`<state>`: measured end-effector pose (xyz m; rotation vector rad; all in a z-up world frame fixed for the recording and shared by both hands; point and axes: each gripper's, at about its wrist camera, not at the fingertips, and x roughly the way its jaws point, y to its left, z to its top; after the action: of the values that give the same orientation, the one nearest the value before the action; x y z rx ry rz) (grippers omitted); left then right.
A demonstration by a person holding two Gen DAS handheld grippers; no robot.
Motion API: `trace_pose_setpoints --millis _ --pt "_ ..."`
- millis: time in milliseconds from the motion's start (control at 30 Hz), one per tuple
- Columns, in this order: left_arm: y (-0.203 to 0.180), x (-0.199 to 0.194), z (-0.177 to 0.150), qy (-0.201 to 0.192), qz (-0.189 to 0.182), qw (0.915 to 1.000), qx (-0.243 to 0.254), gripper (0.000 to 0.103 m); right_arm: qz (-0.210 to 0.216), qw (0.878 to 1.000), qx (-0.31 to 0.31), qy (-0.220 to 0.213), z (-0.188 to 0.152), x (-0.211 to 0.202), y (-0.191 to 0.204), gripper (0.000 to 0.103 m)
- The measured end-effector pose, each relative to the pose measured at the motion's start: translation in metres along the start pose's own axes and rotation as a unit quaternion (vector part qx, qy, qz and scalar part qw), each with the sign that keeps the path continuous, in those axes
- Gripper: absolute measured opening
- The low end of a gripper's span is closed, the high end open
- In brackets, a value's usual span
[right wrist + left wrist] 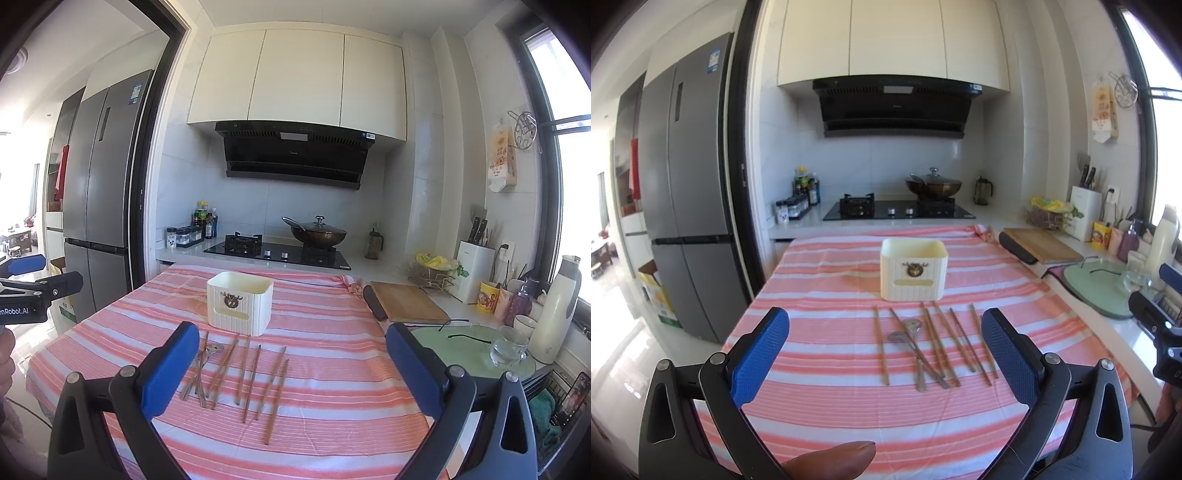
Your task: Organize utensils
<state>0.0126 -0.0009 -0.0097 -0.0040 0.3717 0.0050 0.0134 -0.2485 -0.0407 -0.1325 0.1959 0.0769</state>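
Bench (820, 398) under a pink-striped cloth carries a cream utensil holder (913, 268) at its middle, with wooden chopsticks (960, 341) and two metal spoons (911, 332) loose in front, a cutting board (1041, 243) off to the right. Left tool (885, 325) and right tool (293, 338) both hover spread wide, holding nothing.

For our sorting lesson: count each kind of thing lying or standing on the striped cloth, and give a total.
Brown wooden chopsticks: 8 (they overlap, so this count is approximate)
Silver metal spoons: 2
Cream ribbed plastic holder: 1
Total: 11
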Motion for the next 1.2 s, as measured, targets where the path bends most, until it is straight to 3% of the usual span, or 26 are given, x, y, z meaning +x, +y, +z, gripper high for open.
trace_pose_setpoints --millis 1200 --pt "0.0033 0.0003 -0.0035 0.004 0.001 1.0 -0.002 0.103 0.002 1.0 -0.006 0.013 -0.0015 0.0057 0.0029 0.103"
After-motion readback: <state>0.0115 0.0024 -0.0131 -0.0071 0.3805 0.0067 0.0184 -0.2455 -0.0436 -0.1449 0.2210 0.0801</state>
